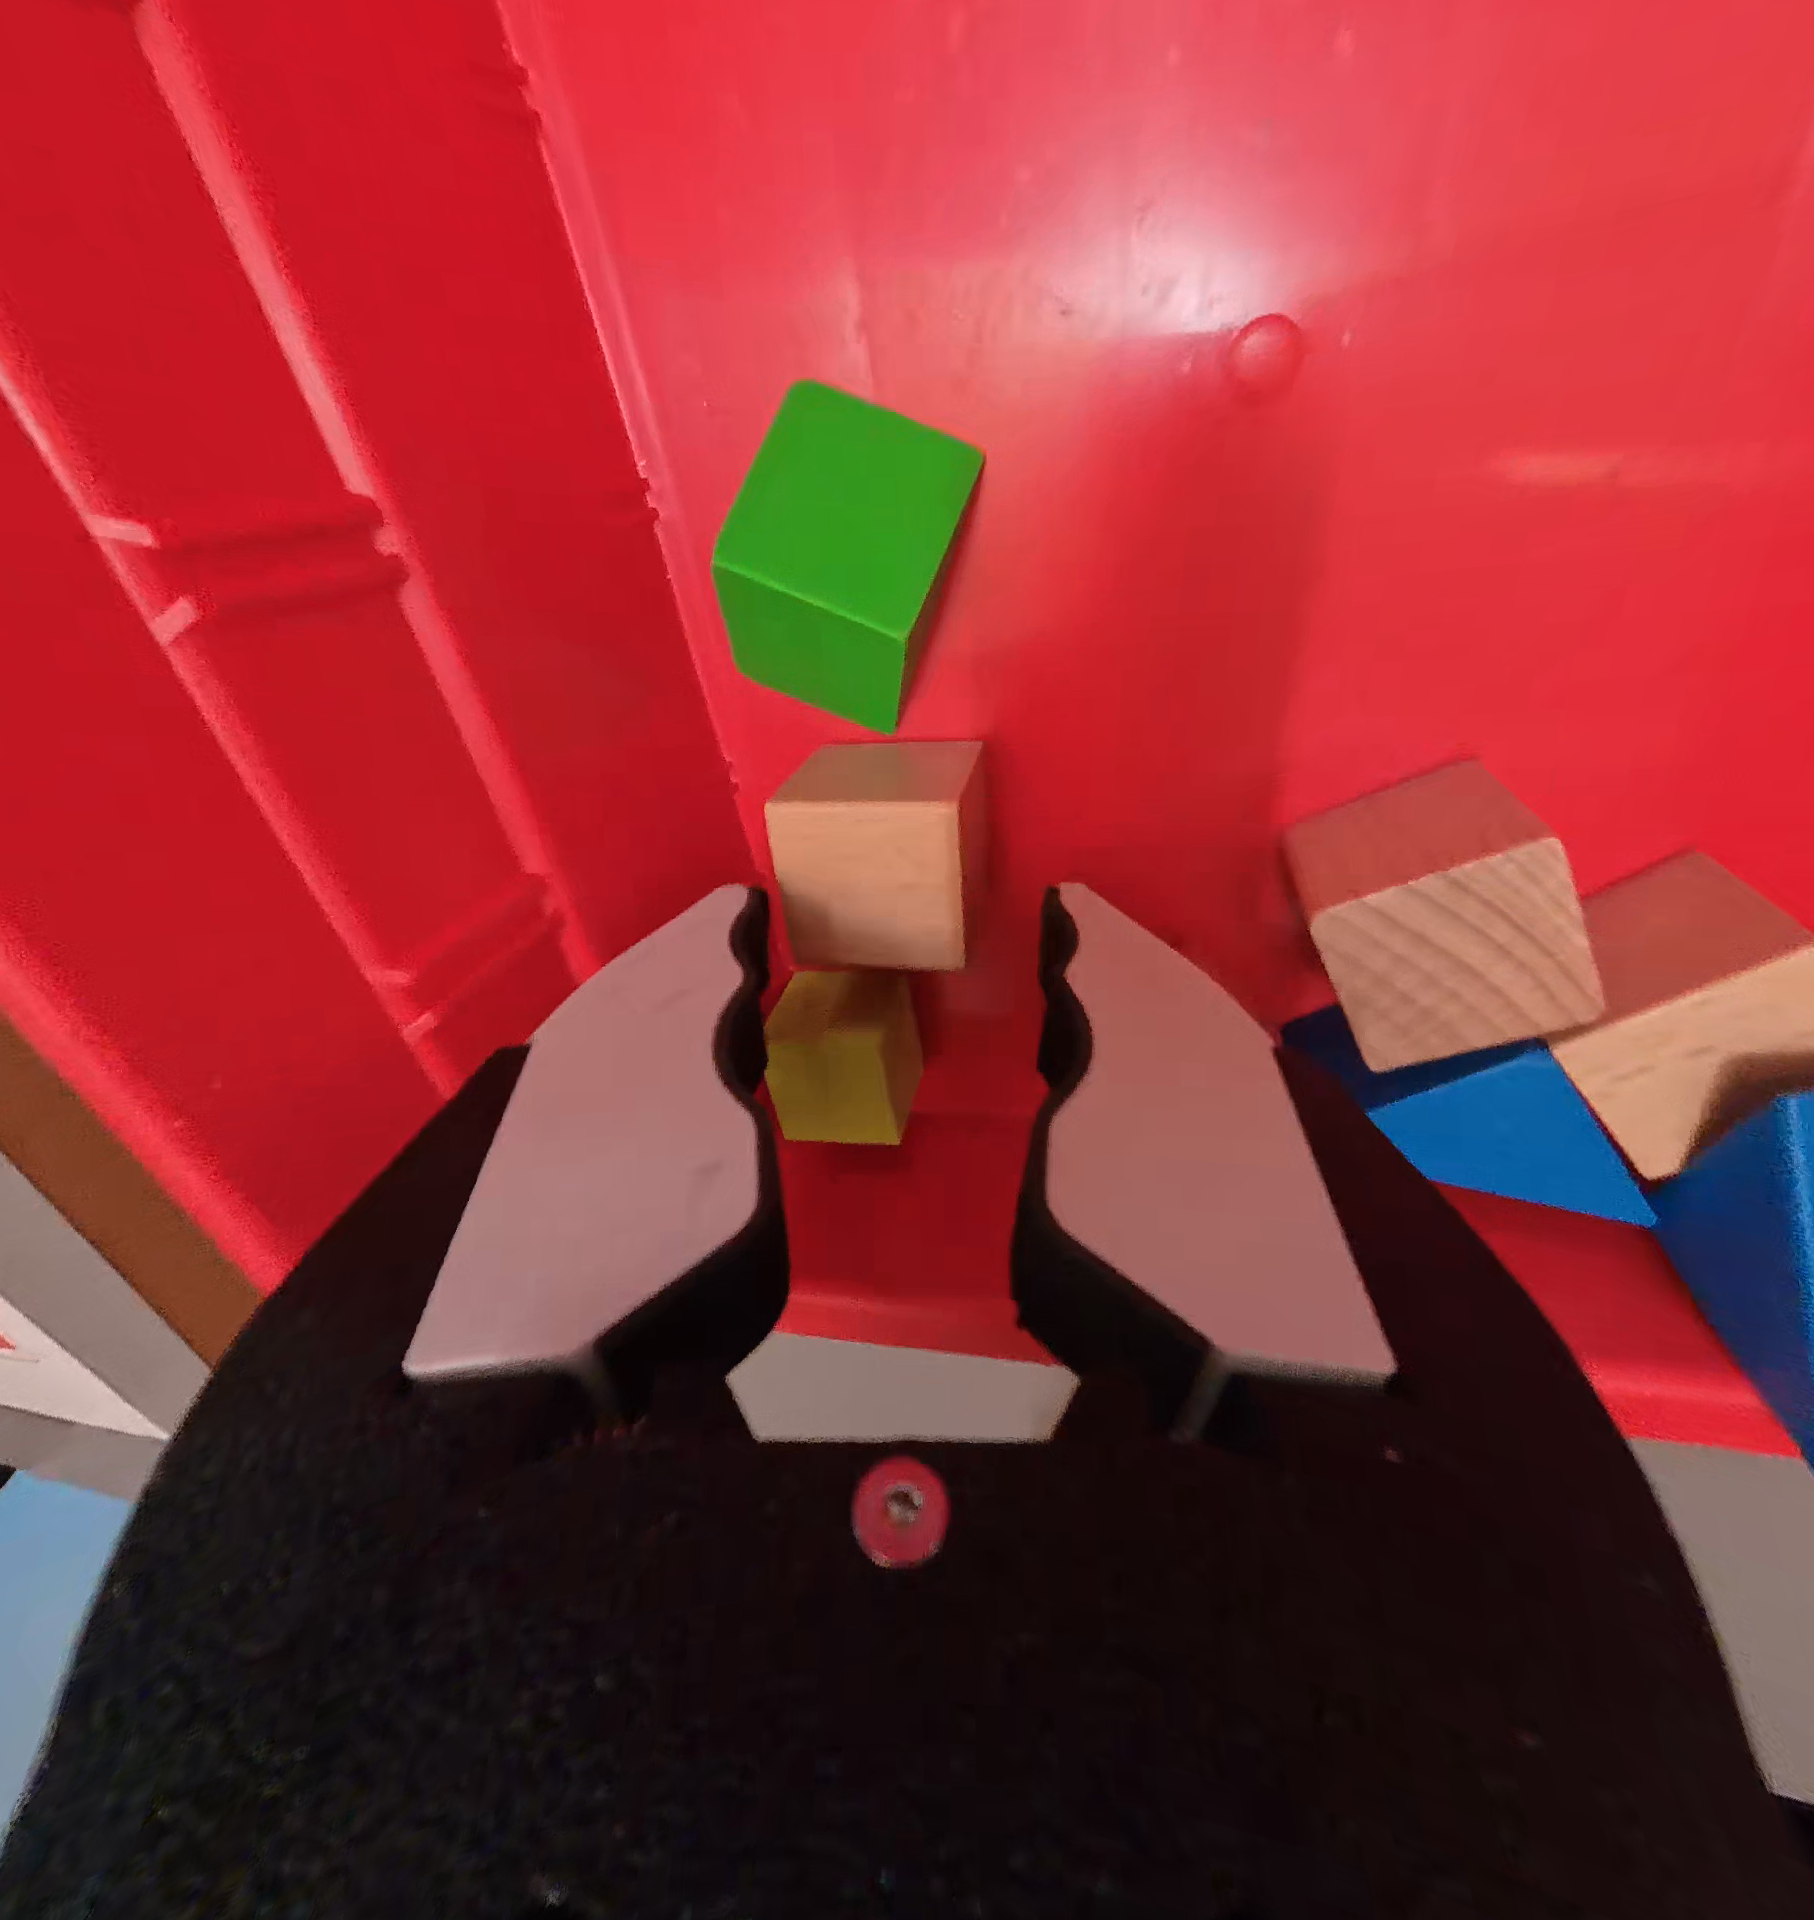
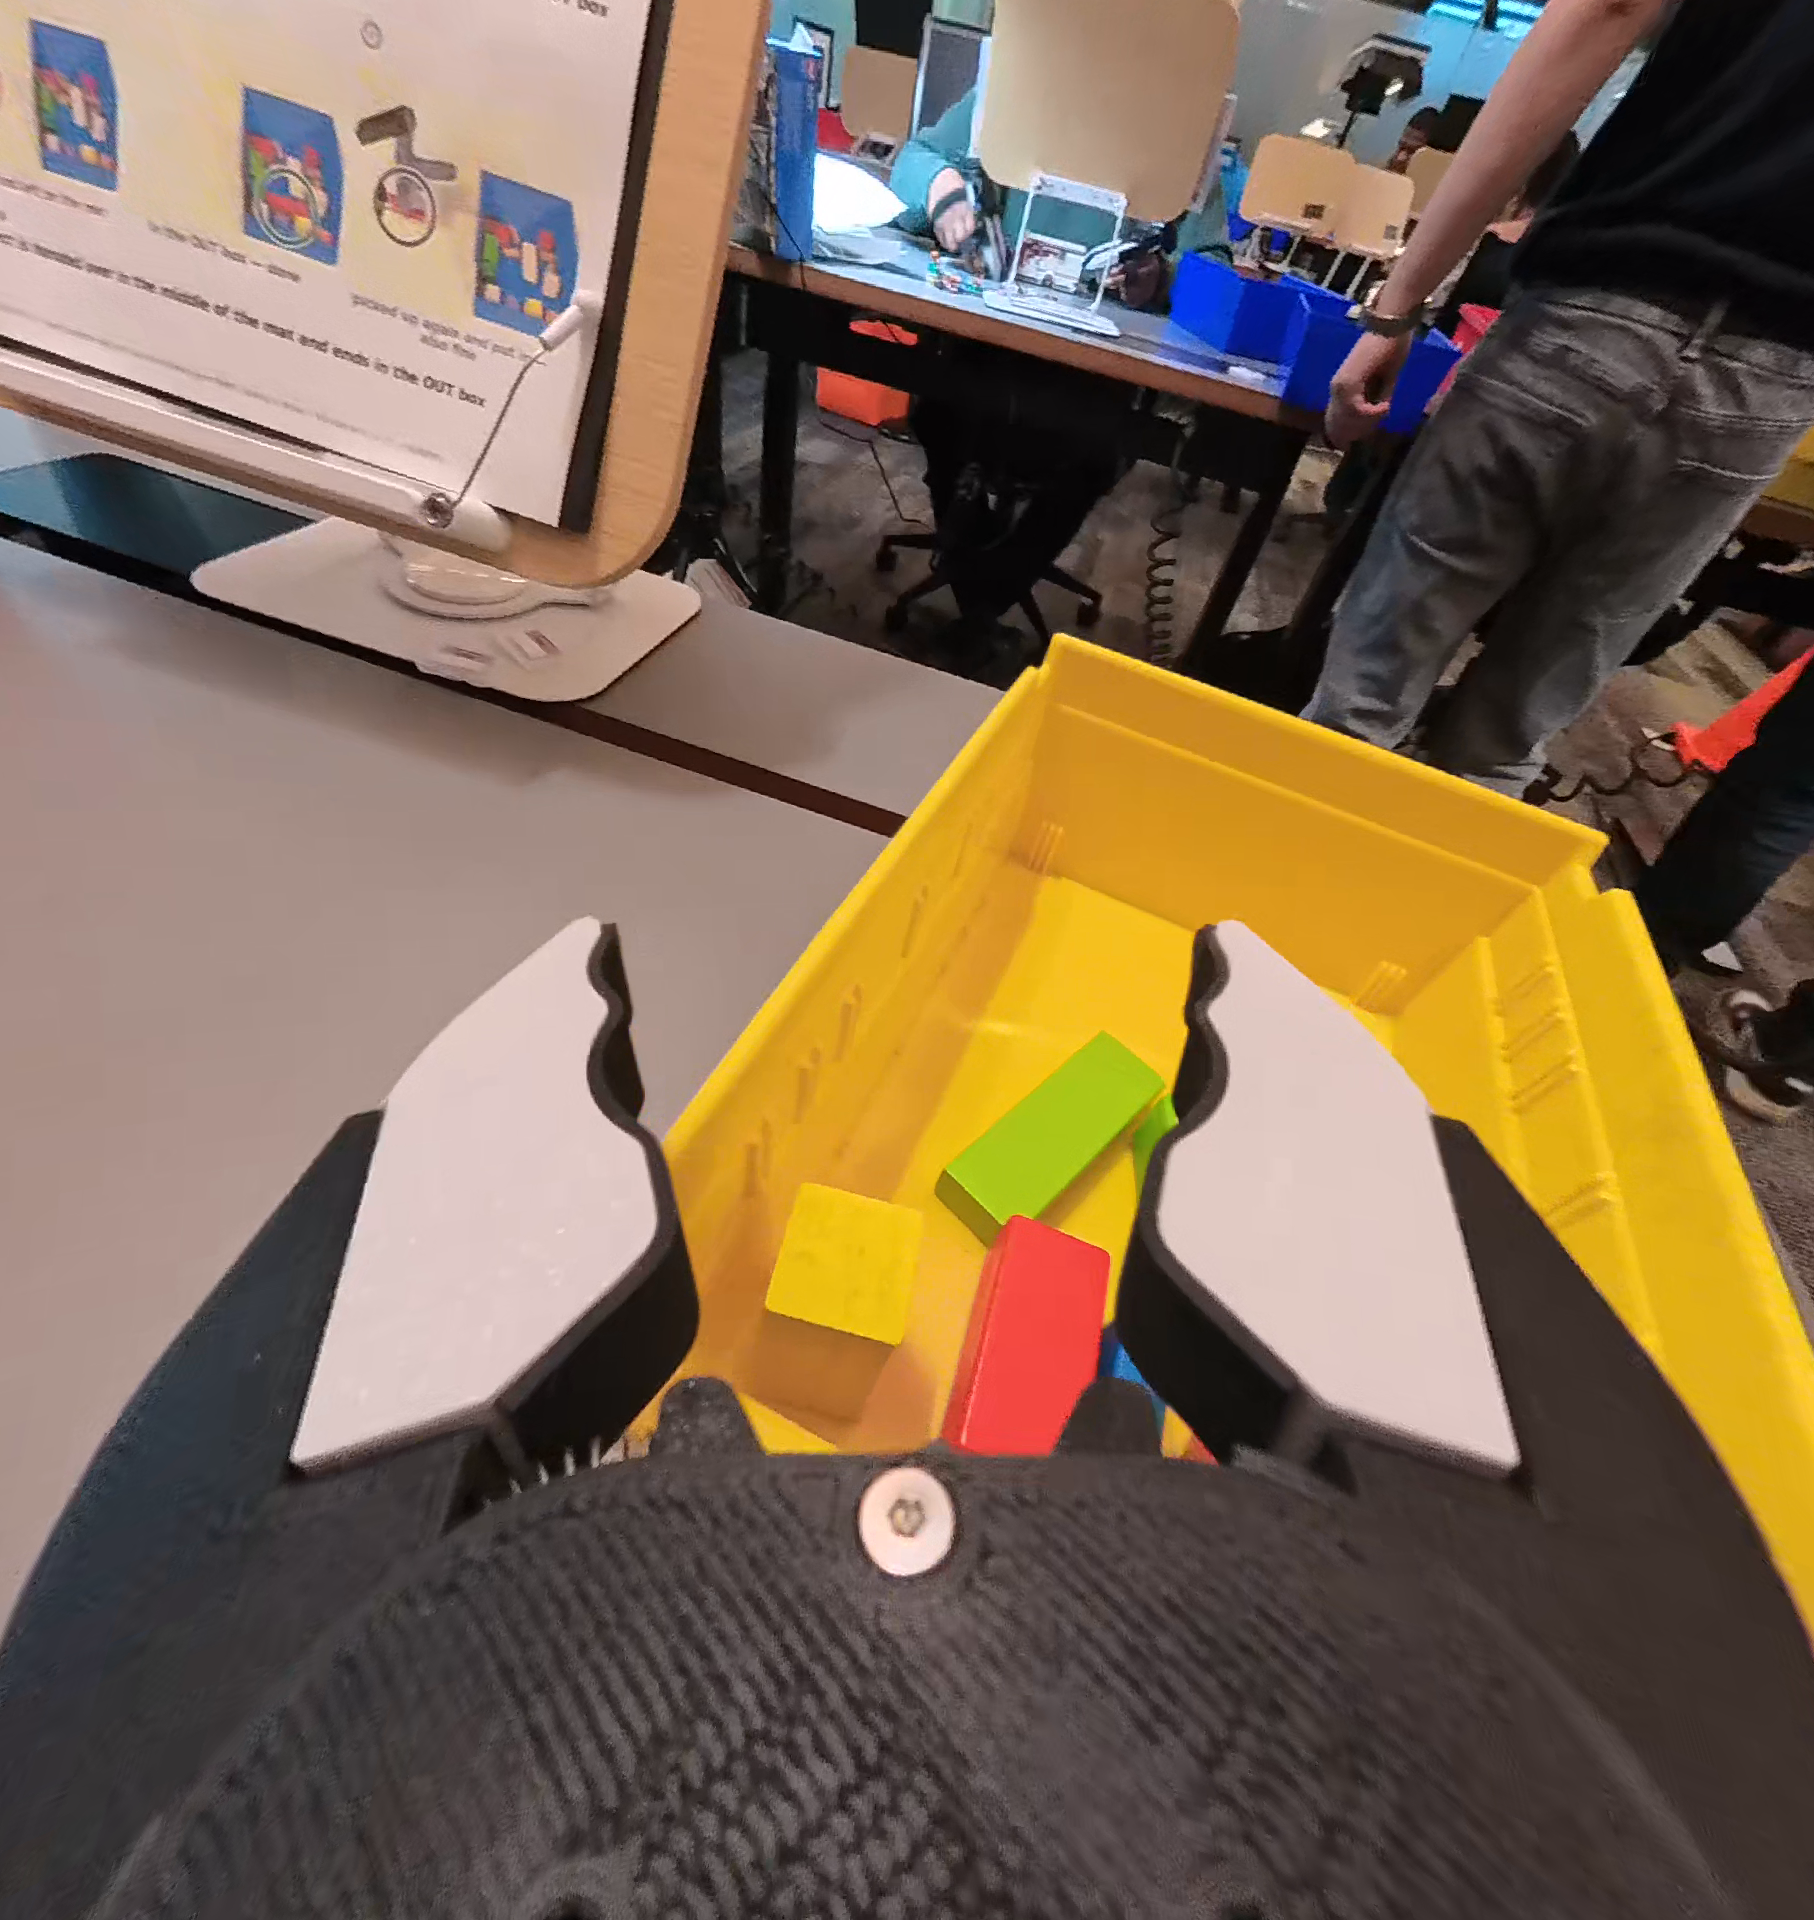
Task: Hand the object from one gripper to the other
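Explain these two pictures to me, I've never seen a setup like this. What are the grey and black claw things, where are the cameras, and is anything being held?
There is no robot here. A person holds a pair of tongs in each hand, and a camera on each looks forward along its two fingers.

The left view shows the left tongs inside a red bin. In it lie a green block, a plain wooden cube, a small yellow block, and more wooden and blue blocks to the right. The fingers stand apart; the right finger clearly touches nothing, so nothing is gripped.

The right view shows the right tongs, wide open and empty, above a yellow bin on a grey table. That bin holds a yellow cube, a long green block and a red block.
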A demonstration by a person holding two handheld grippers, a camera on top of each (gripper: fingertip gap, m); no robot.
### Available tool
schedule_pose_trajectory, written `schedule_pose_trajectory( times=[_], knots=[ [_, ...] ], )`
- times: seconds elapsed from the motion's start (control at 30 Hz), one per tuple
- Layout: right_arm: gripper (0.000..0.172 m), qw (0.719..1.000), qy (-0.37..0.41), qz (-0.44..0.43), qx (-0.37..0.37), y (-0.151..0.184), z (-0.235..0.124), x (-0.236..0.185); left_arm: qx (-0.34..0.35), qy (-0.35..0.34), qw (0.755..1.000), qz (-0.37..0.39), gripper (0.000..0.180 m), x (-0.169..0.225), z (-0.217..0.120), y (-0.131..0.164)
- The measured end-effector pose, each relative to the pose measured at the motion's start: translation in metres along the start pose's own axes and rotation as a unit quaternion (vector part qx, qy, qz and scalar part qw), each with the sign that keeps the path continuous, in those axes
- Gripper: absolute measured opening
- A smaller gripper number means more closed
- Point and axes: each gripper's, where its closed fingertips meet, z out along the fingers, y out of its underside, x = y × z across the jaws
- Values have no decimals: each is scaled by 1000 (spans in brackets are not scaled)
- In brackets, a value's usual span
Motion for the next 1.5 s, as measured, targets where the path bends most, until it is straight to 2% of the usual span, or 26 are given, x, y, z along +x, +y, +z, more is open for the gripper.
schedule_pose_trajectory(
  times=[0.13,0.23,0.33,0.4,0.53,0.63,0.77,0.9,0.97,1.1,1.27,1.4,1.5],
  knots=[
    [101,1000,-7,17,-14,2,3,-5,12,-12,1000,3,40,-3,5,-4],
    [101,999,-37,28,-9,-3,5,-19,28,0,999,46,36,1,-2,-5],
    [100,997,-64,40,-8,-9,7,-36,83,-42,990,104,35,1,-39,-16],
    [101,996,-79,41,-23,-10,8,-47,162,-4,975,150,35,28,-79,-30],
    [101,983,-167,82,-10,-28,5,-89,341,93,904,239,35,102,-163,-52],
    [97,955,-258,144,5,-47,-5,-129,437,141,838,295,35,157,-201,-55],
    [94,912,-361,196,11,-66,-20,-178,507,225,749,362,35,229,-215,-47],
    [97,848,-458,267,-5,-70,-31,-218,565,327,633,416,35,295,-222,-19],
    [97,819,-485,305,-27,-64,-30,-231,592,353,586,426,35,318,-222,-7],
    [100,800,-500,320,-88,-38,-22,-248,609,352,552,448,34,347,-203,8],
    [89,722,-566,379,-122,-35,-33,-264,653,333,490,473,35,363,-202,28],
    [84,659,-619,402,-146,-36,-49,-280,665,317,475,481,35,366,-202,35],
    [80,644,-635,399,-153,-37,-55,-288,661,314,475,489,35,370,-197,39]
  ],
)
